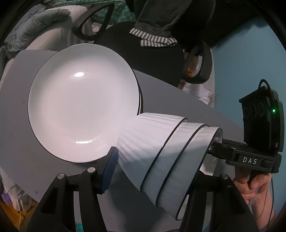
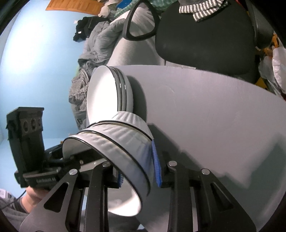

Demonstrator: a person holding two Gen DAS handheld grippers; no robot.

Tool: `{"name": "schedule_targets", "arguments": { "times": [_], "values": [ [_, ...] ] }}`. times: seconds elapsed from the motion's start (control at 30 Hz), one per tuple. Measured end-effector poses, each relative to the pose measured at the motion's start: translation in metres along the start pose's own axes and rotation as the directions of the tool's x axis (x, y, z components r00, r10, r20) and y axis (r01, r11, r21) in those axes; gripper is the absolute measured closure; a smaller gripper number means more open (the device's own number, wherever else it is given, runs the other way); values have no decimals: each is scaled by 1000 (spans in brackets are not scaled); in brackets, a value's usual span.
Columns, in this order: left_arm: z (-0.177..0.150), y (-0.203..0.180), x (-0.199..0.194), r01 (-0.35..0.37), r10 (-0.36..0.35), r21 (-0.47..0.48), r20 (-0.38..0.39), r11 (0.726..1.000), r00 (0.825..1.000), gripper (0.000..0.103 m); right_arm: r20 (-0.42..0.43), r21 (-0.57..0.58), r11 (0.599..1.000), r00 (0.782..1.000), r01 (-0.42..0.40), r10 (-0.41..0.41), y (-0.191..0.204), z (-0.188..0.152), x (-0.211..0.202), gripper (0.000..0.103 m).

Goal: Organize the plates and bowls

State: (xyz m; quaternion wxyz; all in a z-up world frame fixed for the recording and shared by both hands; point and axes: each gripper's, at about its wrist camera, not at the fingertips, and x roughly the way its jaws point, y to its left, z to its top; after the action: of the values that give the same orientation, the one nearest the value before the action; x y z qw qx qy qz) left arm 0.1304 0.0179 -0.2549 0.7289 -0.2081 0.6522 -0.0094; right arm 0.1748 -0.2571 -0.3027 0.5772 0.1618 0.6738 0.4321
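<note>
A stack of three nested white ribbed bowls [image 1: 160,157] with dark rims stands beside a stack of white plates [image 1: 84,105] on the grey table [image 1: 178,96]. My left gripper [image 1: 152,171] straddles the bowl stack, its blue-padded finger [image 1: 109,171] against the lowest bowl; the other finger is hidden behind the bowls. My right gripper [image 2: 139,171] is shut on the bowl stack's rim [image 2: 125,153], one blue pad [image 2: 156,166] outside and one inside. The plates [image 2: 107,94] show beyond the bowls in the right wrist view.
A black office chair [image 2: 205,35] with a striped cloth [image 2: 202,9] draped on it stands behind the table [image 2: 214,116]. Grey bedding [image 2: 100,44] and clothes lie to the left. The right gripper's body [image 1: 259,125] and the hand holding it are at the right in the left wrist view.
</note>
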Motion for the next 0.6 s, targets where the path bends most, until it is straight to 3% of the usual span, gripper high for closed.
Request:
{"name": "schedule_targets", "arguments": {
  "times": [0.23, 0.6],
  "values": [
    [3, 2, -8, 53, -53, -2, 18, 999, 998, 45, 30, 13, 1000, 999, -22, 22, 3, -3, -6, 76],
    [9, 9, -25, 81, -82, 8, 49, 997, 995, 52, 68, 18, 999, 997, -36, 34, 22, -3, -9, 77]
  ]
}}
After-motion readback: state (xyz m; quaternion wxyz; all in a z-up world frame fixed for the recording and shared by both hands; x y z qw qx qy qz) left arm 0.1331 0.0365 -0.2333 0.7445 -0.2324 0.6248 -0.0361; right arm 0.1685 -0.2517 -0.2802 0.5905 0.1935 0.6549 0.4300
